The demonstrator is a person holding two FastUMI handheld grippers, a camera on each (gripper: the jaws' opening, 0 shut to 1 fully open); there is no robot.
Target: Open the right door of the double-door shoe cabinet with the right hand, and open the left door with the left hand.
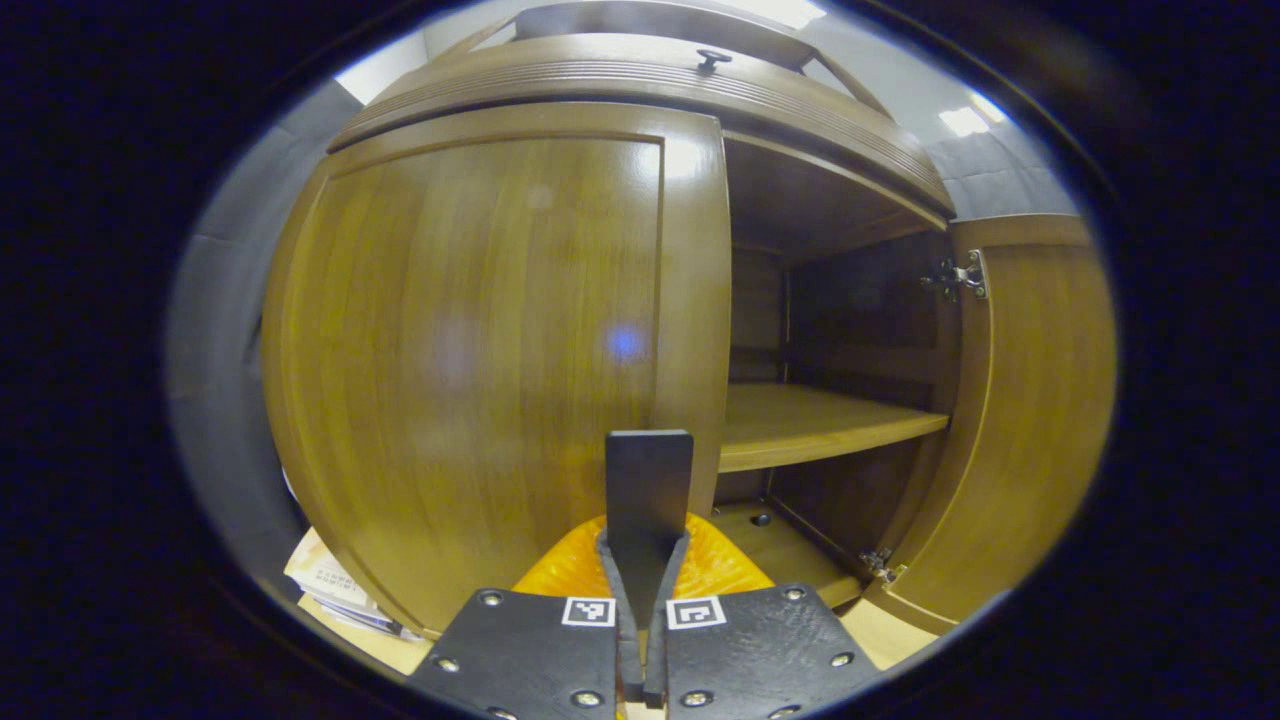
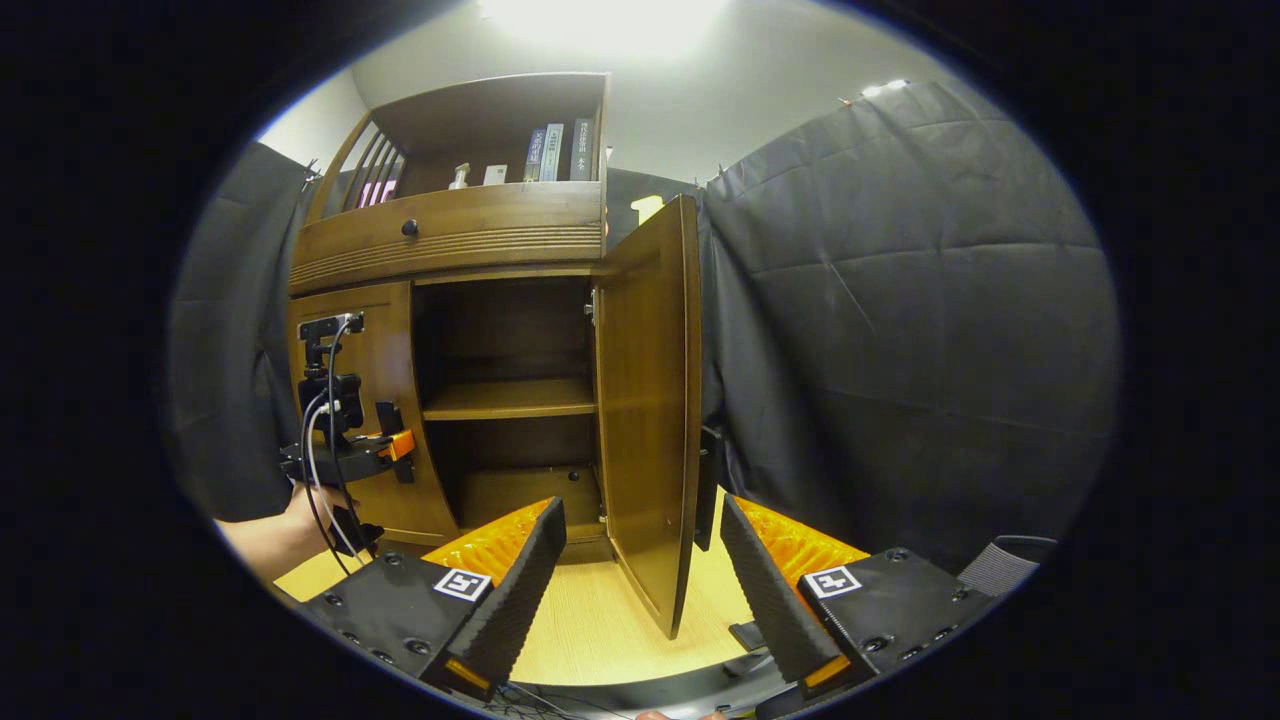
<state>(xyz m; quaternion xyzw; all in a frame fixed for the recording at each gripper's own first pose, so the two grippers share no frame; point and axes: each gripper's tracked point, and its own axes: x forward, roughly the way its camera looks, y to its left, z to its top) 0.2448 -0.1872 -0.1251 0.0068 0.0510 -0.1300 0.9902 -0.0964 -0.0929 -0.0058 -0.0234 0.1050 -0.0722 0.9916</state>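
Note:
The wooden shoe cabinet's left door (image 1: pixel 480 350) stands close in front of my left gripper (image 1: pixel 648 445), looking closed or nearly so. The left gripper's fingers are pressed together, their tips just inside that door's free right edge; I see nothing between them. The right door (image 1: pixel 1030 400) is swung wide open, showing the inner shelf (image 1: pixel 800 425). In the right gripper view, my right gripper (image 2: pixel 640 520) is open and held back from the cabinet, with the open right door (image 2: pixel 645 400) edge-on beyond its fingers. A hand (image 2: pixel 300 520) holds the left gripper (image 2: pixel 395 450) against the left door (image 2: pixel 390 340).
Above the doors runs a drawer with a dark knob (image 2: pixel 409 228), and books (image 2: pixel 555 150) stand on the top shelf. Black cloth wall (image 2: pixel 900 350) hangs to the right of the open door. Papers (image 1: pixel 330 585) lie on the light wood floor (image 2: pixel 600 620) at the cabinet's left foot.

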